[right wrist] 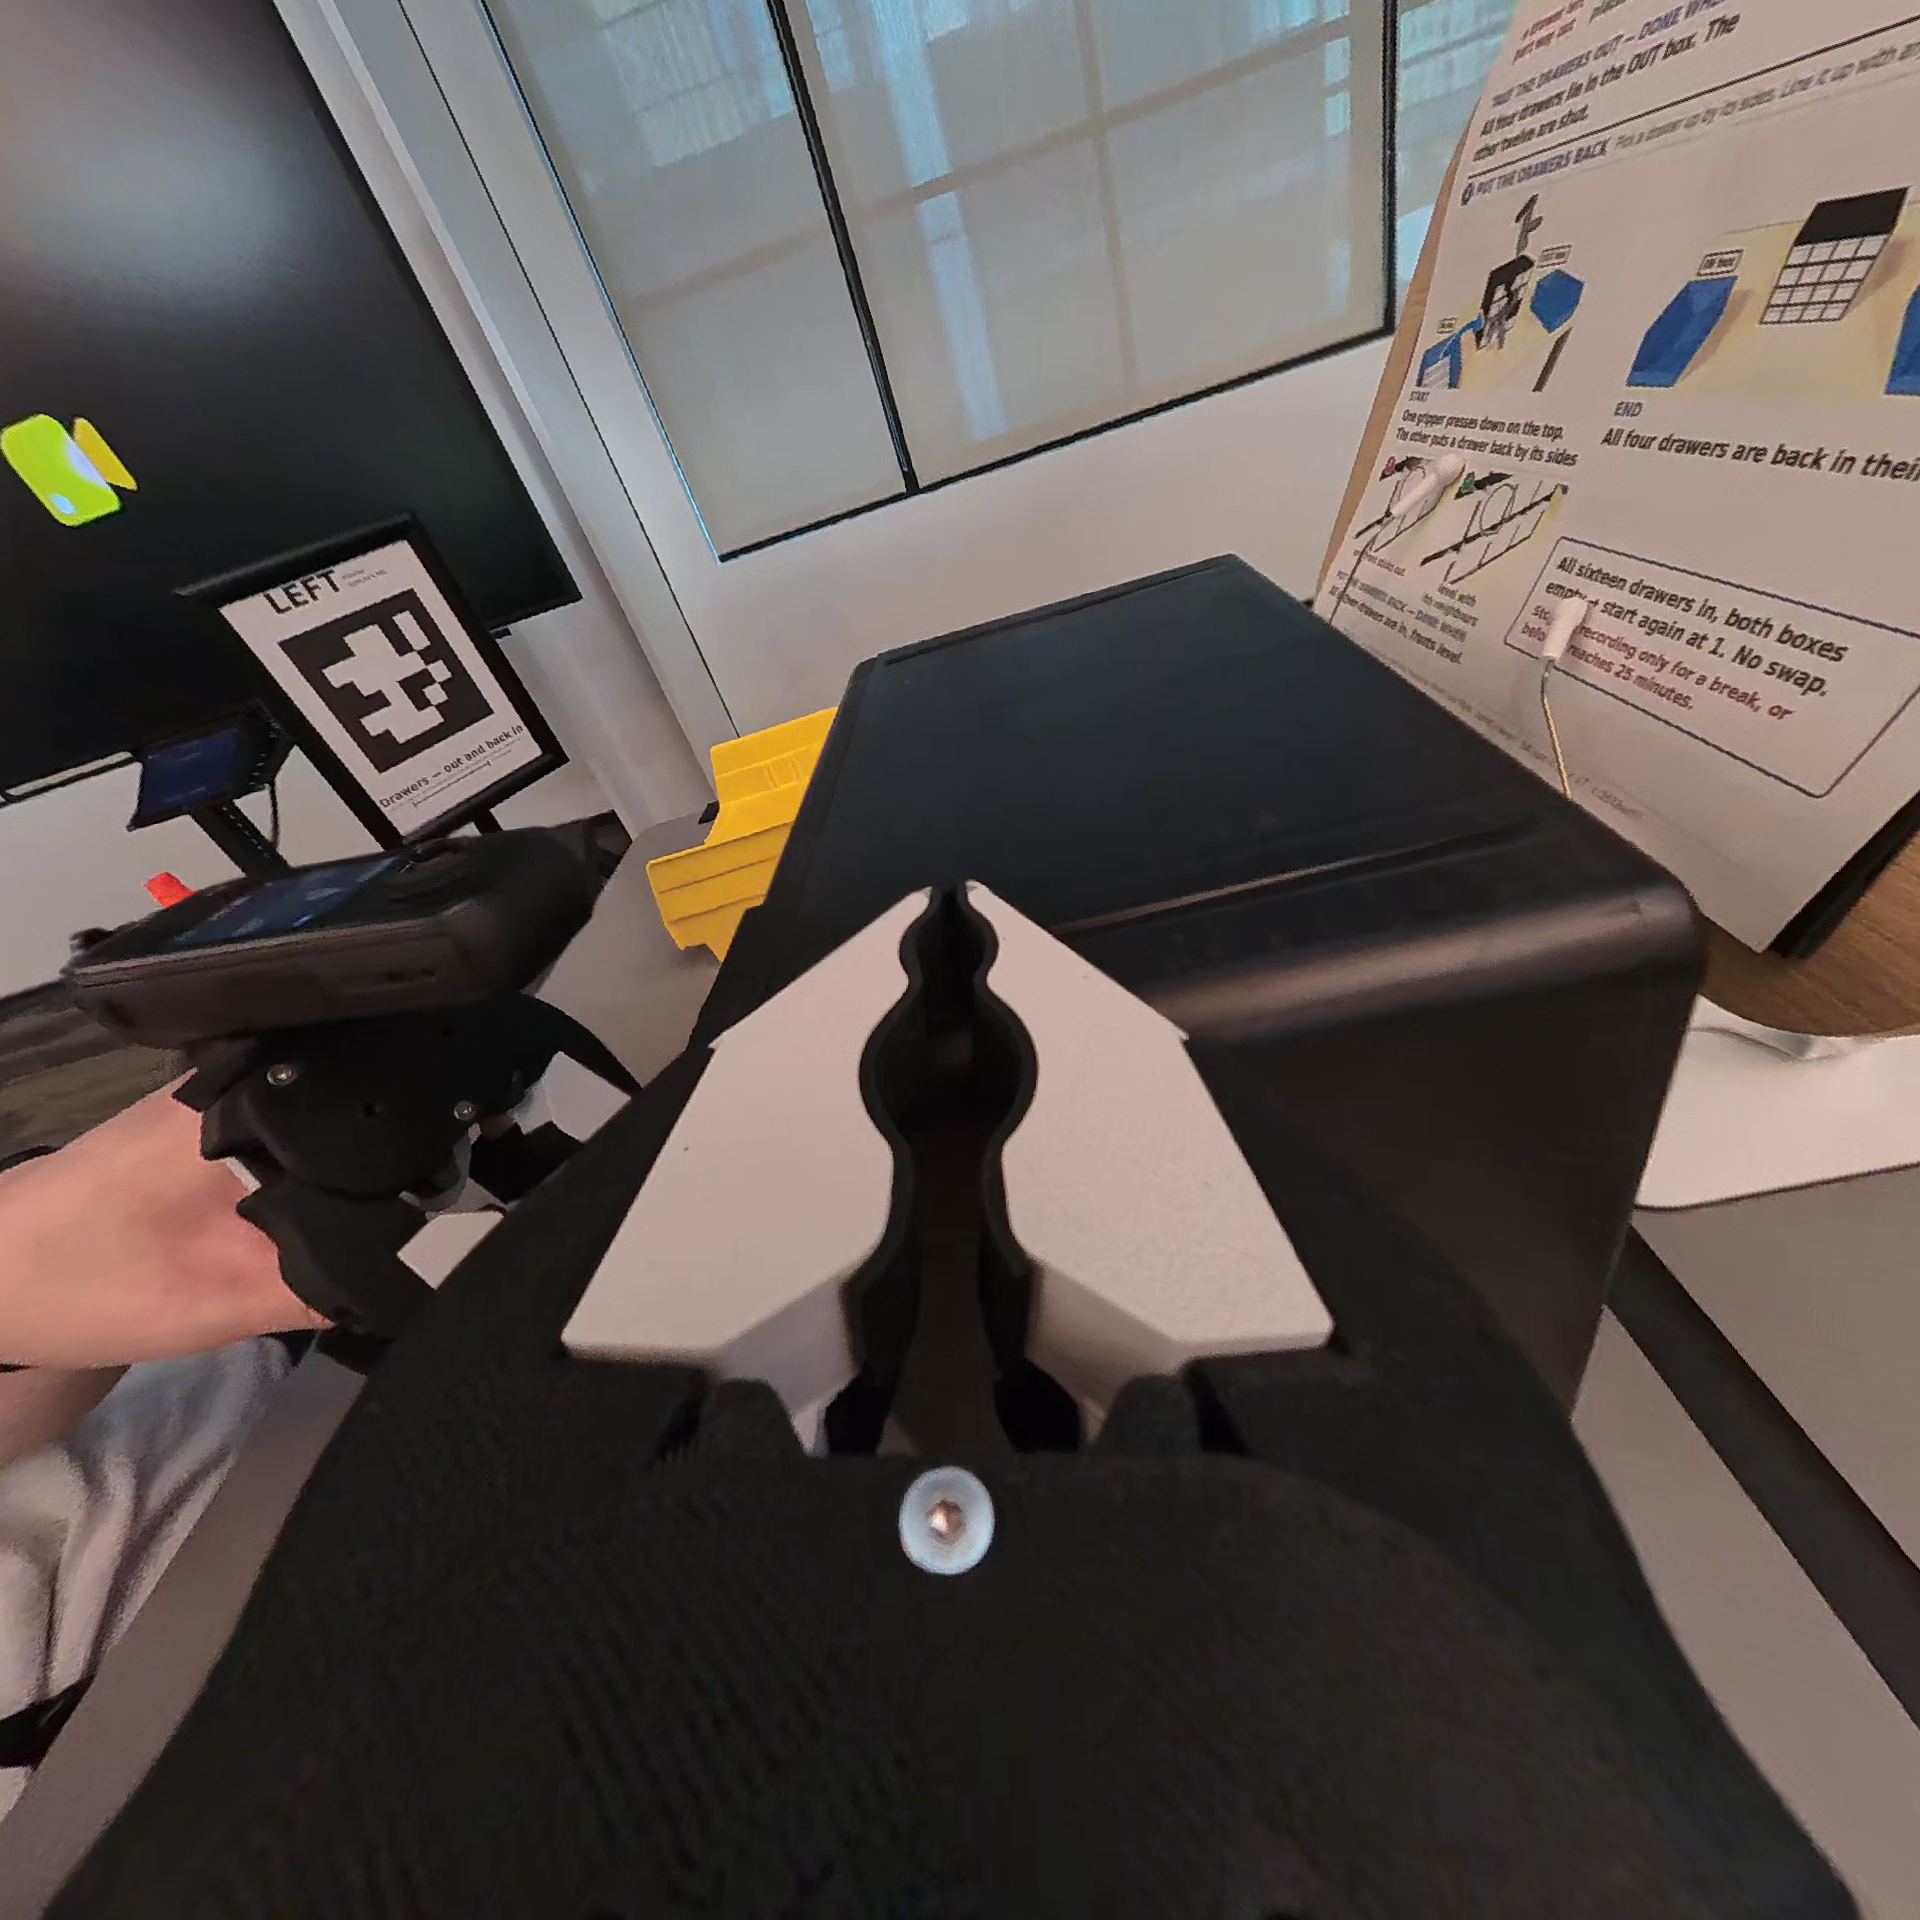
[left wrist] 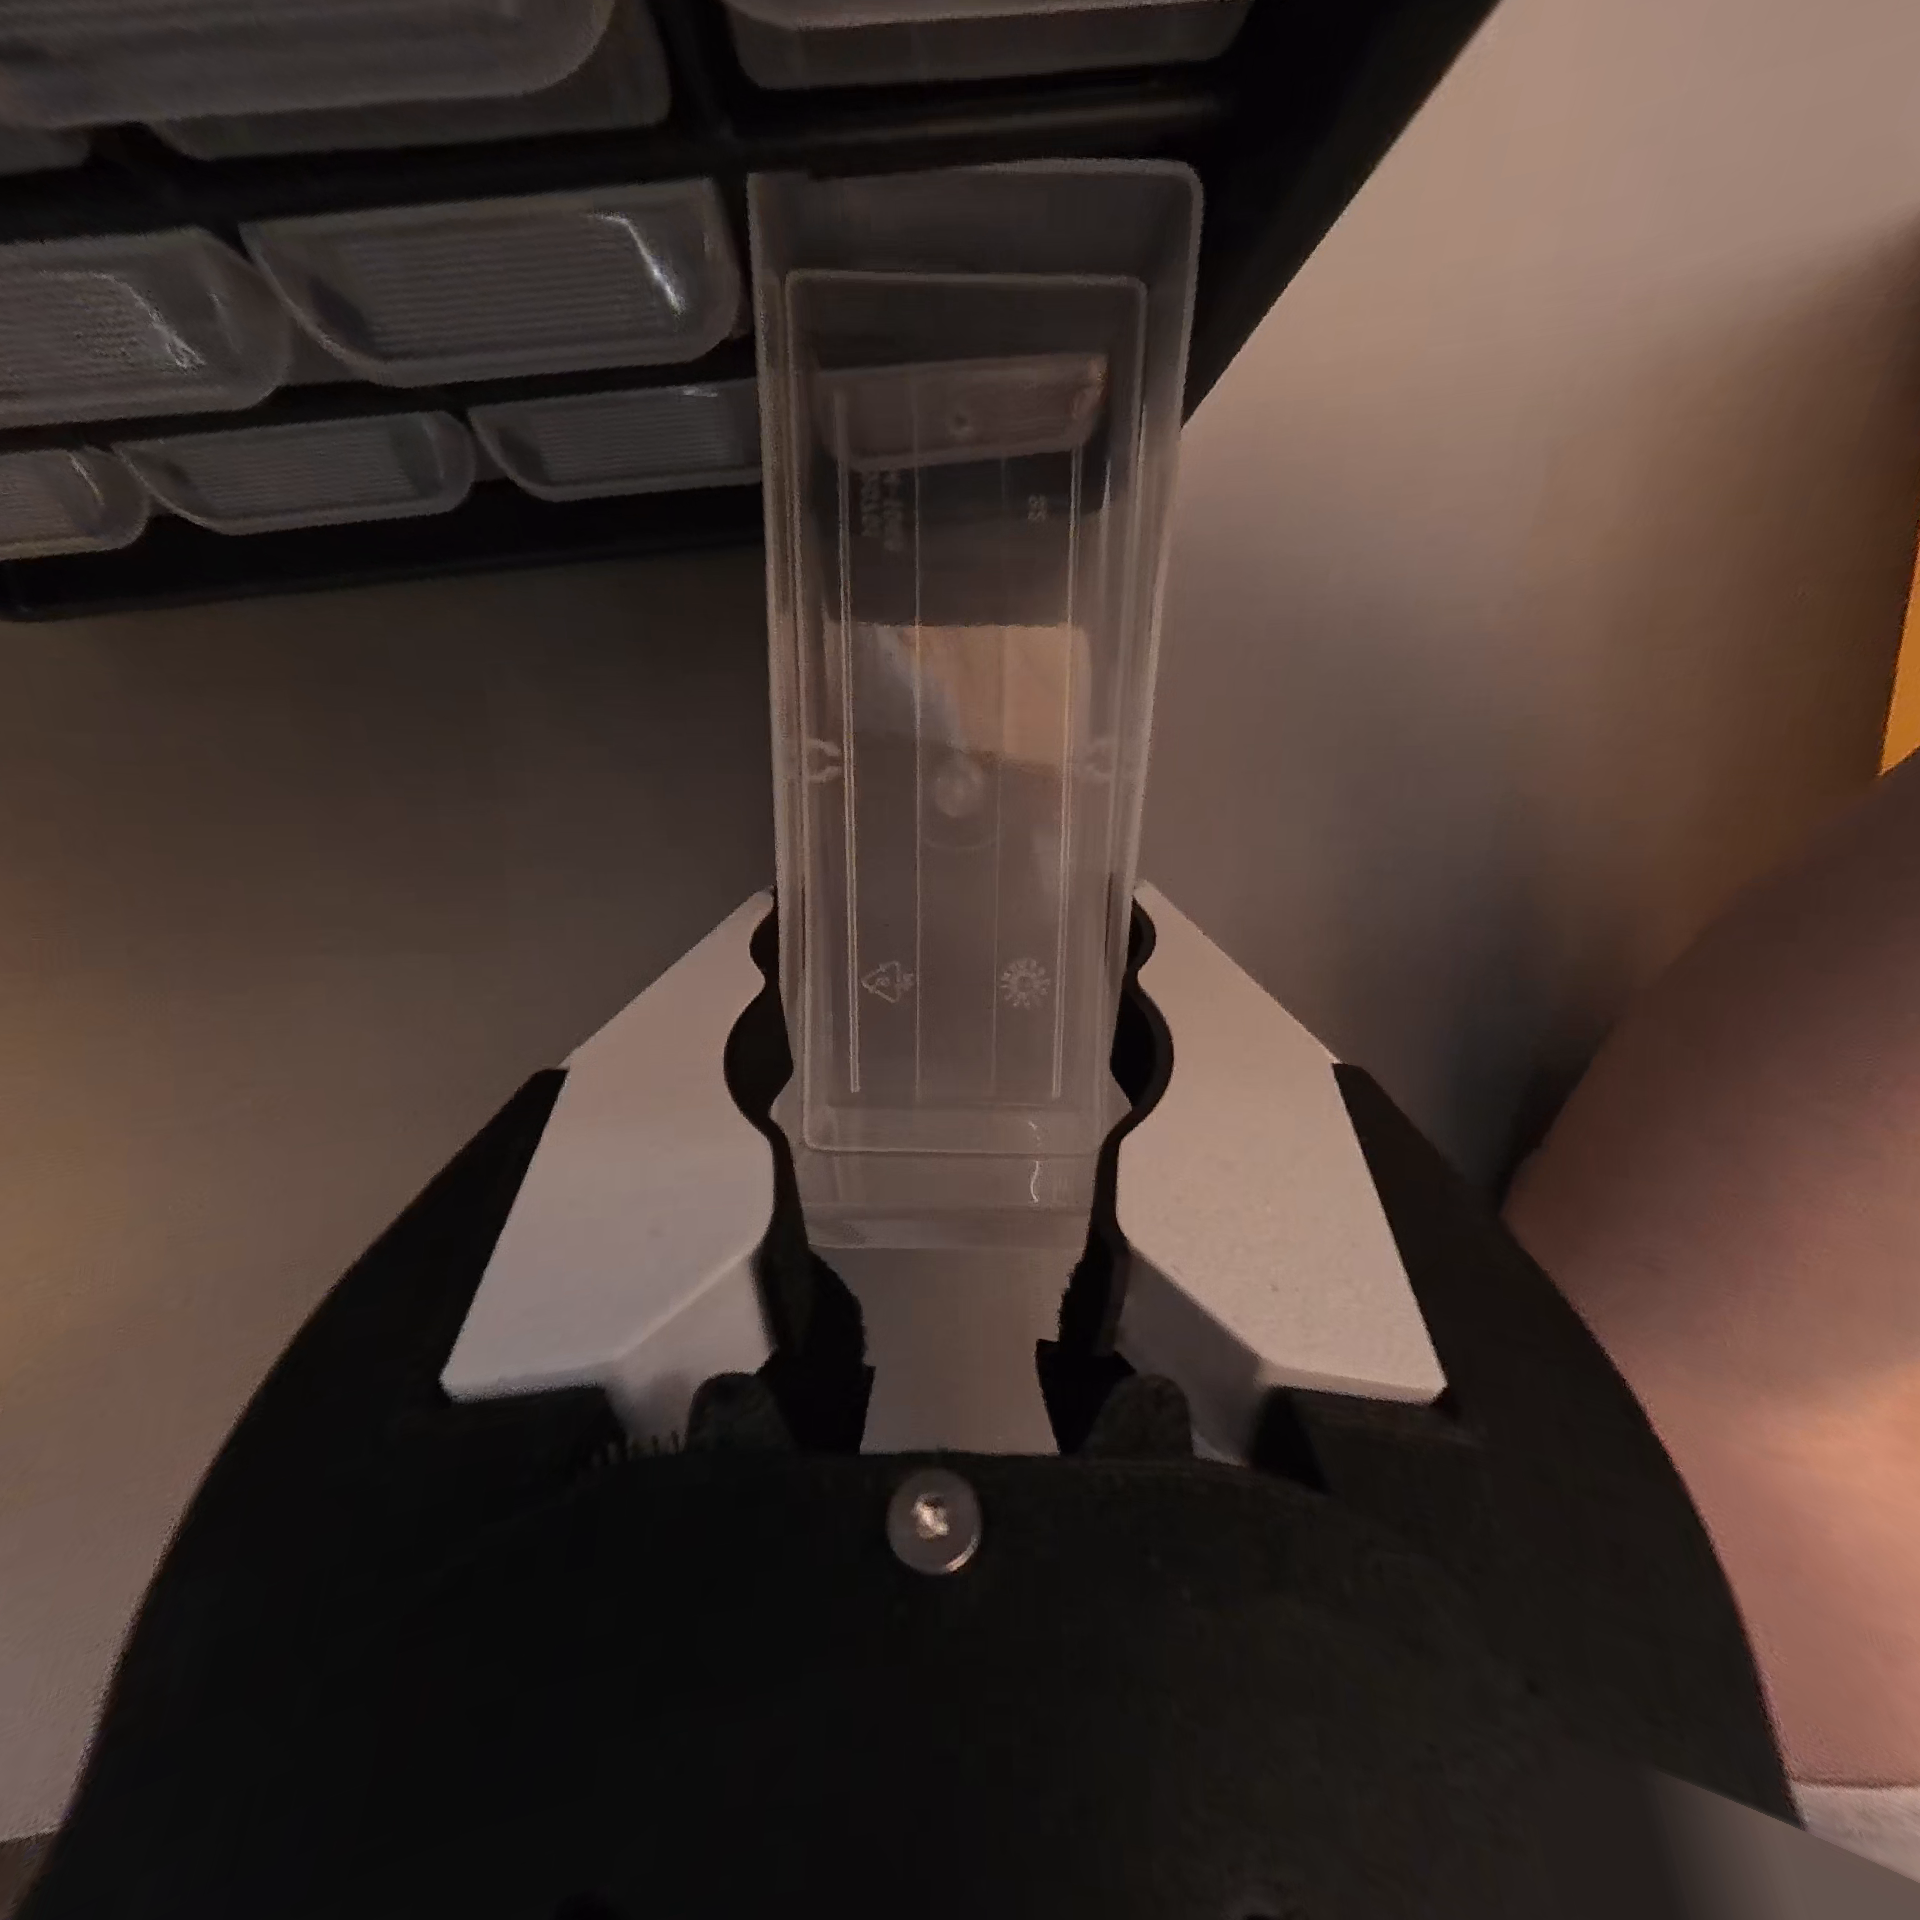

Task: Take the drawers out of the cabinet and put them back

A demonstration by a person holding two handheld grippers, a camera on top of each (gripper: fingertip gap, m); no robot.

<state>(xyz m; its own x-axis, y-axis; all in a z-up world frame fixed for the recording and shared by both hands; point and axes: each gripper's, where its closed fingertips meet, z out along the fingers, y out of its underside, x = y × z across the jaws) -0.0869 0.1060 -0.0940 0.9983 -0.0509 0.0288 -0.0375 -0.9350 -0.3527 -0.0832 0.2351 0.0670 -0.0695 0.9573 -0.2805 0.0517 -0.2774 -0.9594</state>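
Note:
In the left wrist view my left gripper (left wrist: 951,1039) is shut on the sides of a clear plastic drawer (left wrist: 966,665). The drawer points forward, its far end at the right column of the black cabinet (left wrist: 1288,312). Other clear drawers (left wrist: 488,281) sit in their slots to the left. In the right wrist view my right gripper (right wrist: 958,902) is shut and empty, its tips resting on the cabinet's black top (right wrist: 1195,727). The left gripper's body (right wrist: 343,1039), held by a hand (right wrist: 114,1247), shows at the left of that view.
A yellow bin (right wrist: 748,831) stands behind the cabinet's left side. An instruction board (right wrist: 1662,416) leans at the right. A framed marker sign (right wrist: 384,675) and a dark screen (right wrist: 208,312) stand at the left. The grey tabletop (left wrist: 364,831) lies in front of the cabinet. There is about 20 centimeters between the tips of the two grippers.

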